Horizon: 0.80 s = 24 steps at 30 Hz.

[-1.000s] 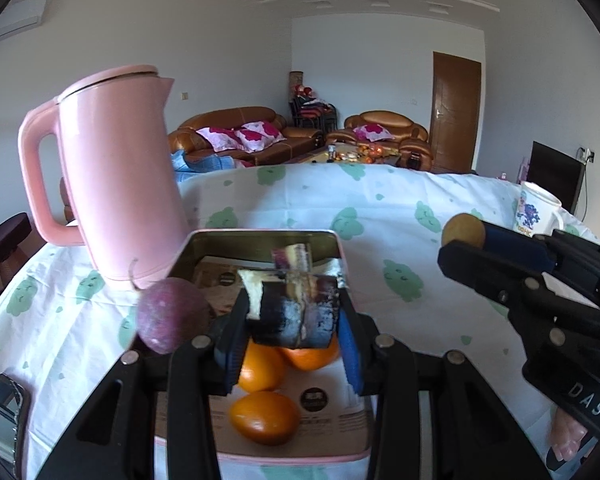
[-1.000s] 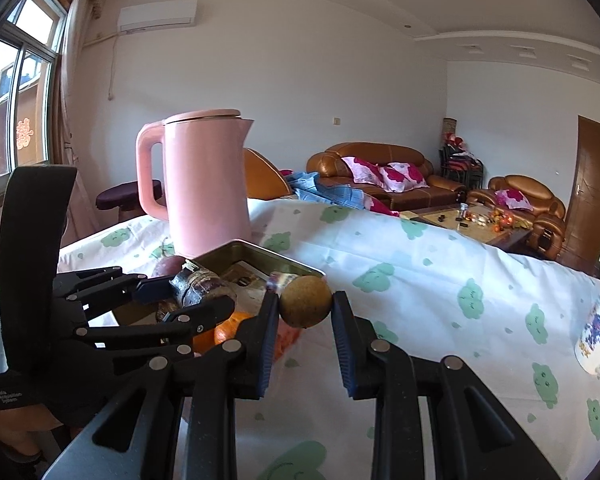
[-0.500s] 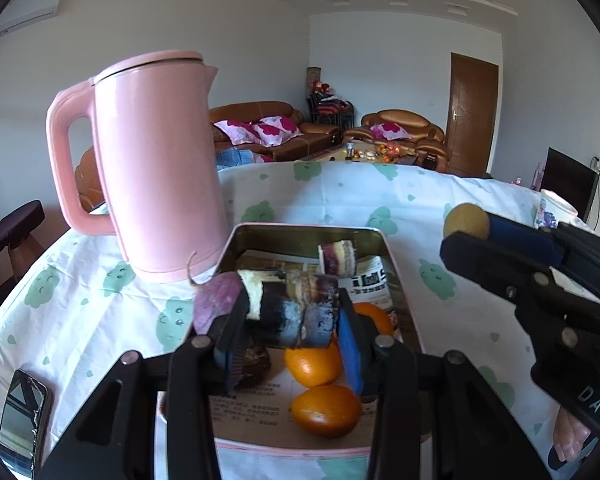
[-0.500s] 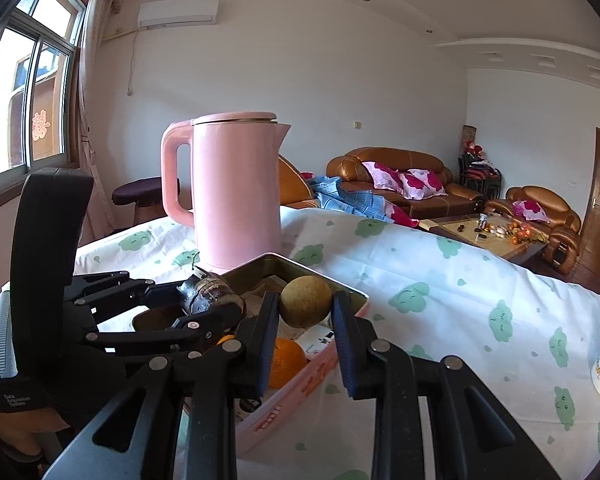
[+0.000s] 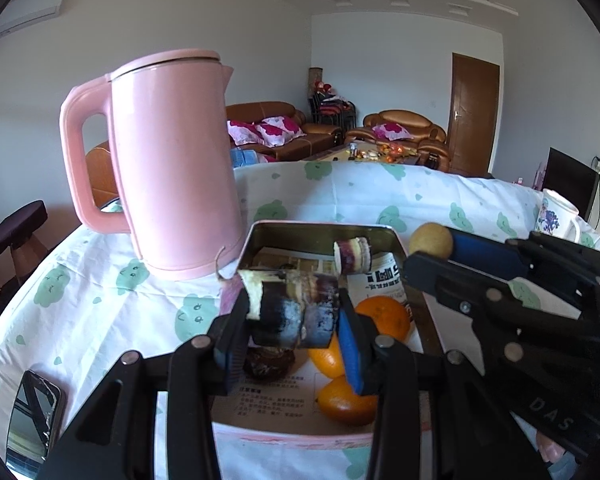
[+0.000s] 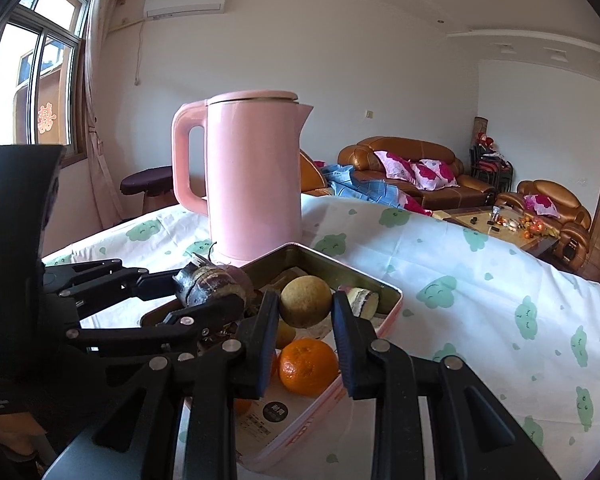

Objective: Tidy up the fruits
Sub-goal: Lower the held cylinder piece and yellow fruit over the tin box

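My left gripper is shut on a dark purple piece of sugarcane with a pale cut end, held crosswise above the near half of the tray. My right gripper is shut on a round yellow-brown fruit, hanging over the tray's right side. The metal tray has a pink rim and a newspaper lining. In it lie oranges, a short sugarcane piece and a dark shrivelled fruit. A purple round fruit peeks out behind my left fingers.
A tall pink kettle stands just left of the tray's far corner. A phone lies at the table's near left. A patterned mug stands at the far right. White cloth with green prints covers the table.
Both grippers have shifted left with their loads. The yellow-brown fruit has come from beside the tray to above it. The purple fruit is now mostly hidden behind the left fingers.
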Each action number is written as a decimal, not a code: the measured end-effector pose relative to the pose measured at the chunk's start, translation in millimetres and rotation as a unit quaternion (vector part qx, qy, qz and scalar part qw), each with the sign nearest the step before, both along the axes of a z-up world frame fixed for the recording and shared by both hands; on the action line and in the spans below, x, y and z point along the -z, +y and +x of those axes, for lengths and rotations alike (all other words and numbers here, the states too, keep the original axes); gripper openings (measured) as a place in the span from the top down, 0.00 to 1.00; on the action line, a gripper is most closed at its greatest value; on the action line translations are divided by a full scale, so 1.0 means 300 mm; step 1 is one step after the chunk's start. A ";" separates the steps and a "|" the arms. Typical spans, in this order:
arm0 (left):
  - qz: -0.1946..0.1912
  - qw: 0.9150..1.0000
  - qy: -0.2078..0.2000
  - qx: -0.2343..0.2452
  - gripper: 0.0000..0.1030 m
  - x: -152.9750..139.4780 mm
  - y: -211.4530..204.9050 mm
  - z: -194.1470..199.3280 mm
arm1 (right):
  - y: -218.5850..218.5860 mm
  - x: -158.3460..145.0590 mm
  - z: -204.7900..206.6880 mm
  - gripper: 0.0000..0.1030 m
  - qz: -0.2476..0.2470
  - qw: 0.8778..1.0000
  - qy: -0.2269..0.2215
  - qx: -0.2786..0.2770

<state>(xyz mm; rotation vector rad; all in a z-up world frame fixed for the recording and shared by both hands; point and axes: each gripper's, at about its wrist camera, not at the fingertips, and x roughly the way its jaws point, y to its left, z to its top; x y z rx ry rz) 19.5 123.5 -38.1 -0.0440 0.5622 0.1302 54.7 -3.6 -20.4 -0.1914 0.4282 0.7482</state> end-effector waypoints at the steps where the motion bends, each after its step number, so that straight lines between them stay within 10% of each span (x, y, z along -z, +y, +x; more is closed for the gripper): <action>1: -0.001 1.000 -0.001 0.000 0.60 0.001 0.002 -0.002 | 0.001 0.003 0.002 0.72 0.001 1.000 0.002 0.000; 24: -0.010 1.000 0.018 0.013 0.59 0.033 0.013 -0.011 | 0.012 0.059 0.071 0.72 0.002 0.997 0.072 -0.021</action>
